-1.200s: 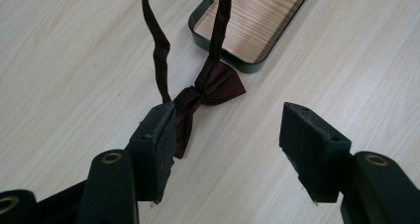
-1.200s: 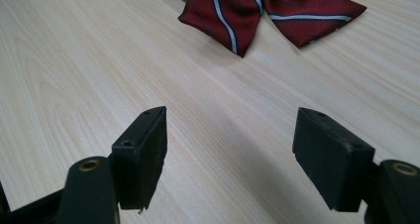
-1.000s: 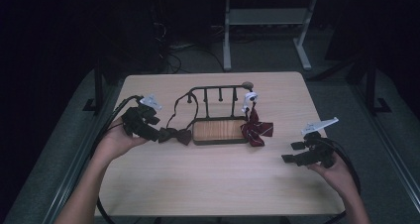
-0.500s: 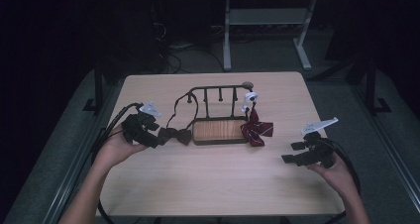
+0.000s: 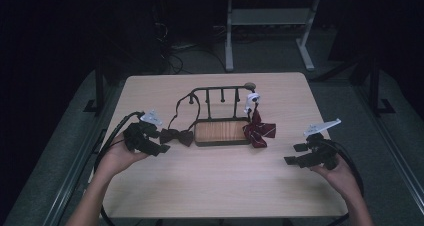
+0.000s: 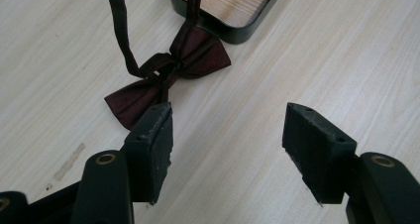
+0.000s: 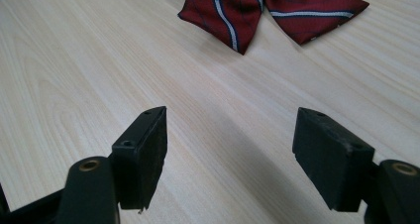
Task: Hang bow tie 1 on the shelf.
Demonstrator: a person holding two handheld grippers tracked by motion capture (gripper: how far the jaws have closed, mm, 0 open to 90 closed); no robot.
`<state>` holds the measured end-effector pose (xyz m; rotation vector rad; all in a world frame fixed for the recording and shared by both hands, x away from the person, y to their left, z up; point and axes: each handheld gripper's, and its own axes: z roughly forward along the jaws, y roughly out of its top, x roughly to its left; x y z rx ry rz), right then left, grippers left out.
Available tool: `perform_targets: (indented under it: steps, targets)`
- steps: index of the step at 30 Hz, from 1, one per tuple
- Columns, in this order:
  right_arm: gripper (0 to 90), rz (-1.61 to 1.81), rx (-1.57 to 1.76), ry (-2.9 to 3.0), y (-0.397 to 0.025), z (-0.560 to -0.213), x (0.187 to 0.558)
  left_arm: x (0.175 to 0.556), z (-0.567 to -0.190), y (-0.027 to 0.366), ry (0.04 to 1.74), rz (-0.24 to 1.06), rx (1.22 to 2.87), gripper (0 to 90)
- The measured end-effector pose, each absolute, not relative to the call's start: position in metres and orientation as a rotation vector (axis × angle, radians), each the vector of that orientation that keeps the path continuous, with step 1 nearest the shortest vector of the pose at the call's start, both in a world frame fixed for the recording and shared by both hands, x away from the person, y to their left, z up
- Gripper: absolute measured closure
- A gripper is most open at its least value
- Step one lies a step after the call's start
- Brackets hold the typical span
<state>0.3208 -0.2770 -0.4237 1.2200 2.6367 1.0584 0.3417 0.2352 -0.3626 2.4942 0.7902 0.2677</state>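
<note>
A dark maroon bow tie (image 5: 176, 136) (image 6: 168, 75) lies flat on the table left of a black wire rack with a wooden base (image 5: 221, 131), its strap running up to the rack. A red striped bow tie (image 5: 259, 131) (image 7: 267, 11) rests against the rack's right end. My left gripper (image 5: 161, 149) (image 6: 228, 149) is open just short of the maroon bow tie, holding nothing. My right gripper (image 5: 295, 154) (image 7: 228, 154) is open over bare table, well clear of the striped bow tie.
The rack's wooden tray corner (image 6: 233, 11) lies beyond the maroon tie. A white tag (image 5: 253, 98) hangs at the rack's right post. Cables trail from both grippers off the table's sides. Light wooden tabletop (image 5: 225, 181) spreads in front; dark floor and a white desk frame (image 5: 270, 21) lie behind.
My left gripper has drawn back slightly toward the near left, away from the maroon bow tie. The right gripper has stayed where it was.
</note>
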Motion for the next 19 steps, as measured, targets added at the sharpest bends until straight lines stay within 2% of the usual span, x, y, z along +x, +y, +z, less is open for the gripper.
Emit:
perform_targets:
  steps: [19]
  targets:
    - [29.4,1.05,1.202,2.652,-0.272,-0.426,0.321,0.328,-0.388,0.232,0.791,0.209,2.45,35.8]
